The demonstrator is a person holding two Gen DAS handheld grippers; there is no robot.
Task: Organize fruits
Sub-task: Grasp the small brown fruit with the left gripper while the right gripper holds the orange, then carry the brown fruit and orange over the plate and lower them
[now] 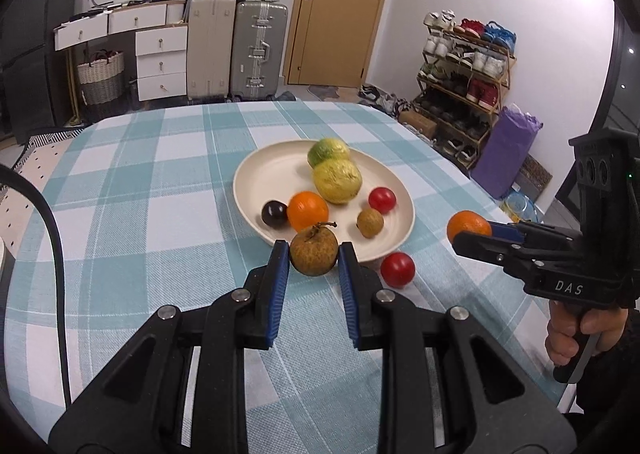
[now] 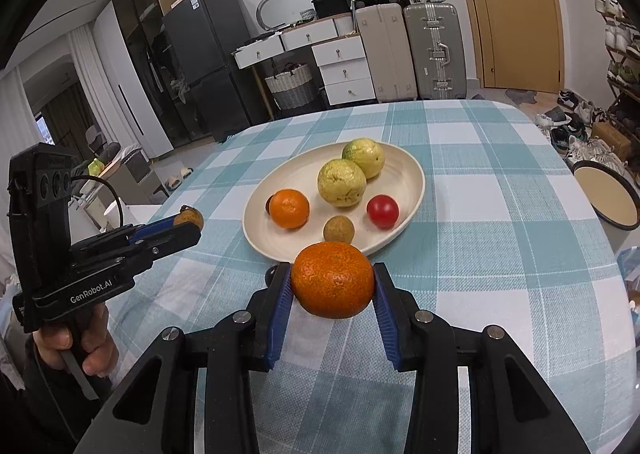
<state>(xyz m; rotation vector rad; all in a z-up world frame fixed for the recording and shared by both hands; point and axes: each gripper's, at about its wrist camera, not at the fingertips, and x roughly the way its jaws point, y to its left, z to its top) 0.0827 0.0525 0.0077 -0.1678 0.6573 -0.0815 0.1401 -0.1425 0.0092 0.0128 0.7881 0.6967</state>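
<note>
A cream plate (image 1: 256, 177) (image 2: 412, 169) on the checked tablecloth holds two yellow-green guavas (image 1: 337, 180) (image 2: 341, 182), an orange (image 1: 307, 210) (image 2: 289, 208), a dark plum (image 1: 274, 213), a red tomato (image 1: 382, 200) (image 2: 383, 211) and a small brown longan (image 1: 370, 222) (image 2: 338, 231). My left gripper (image 1: 314, 254) (image 2: 188, 219) is shut on a brown longan with a stem (image 1: 313, 255), held just before the plate's near rim. My right gripper (image 2: 332, 284) (image 1: 466, 234) is shut on a second orange (image 2: 332, 278) (image 1: 468, 225), right of the plate. A second red tomato (image 1: 397, 269) lies on the cloth between them.
The table (image 1: 140, 181) has its far edge ahead and its right edge near the right gripper. Beyond stand suitcases (image 1: 258, 49), white drawers (image 1: 160, 61), a shoe rack (image 1: 464, 73) and a round stool (image 2: 608, 193) to the right.
</note>
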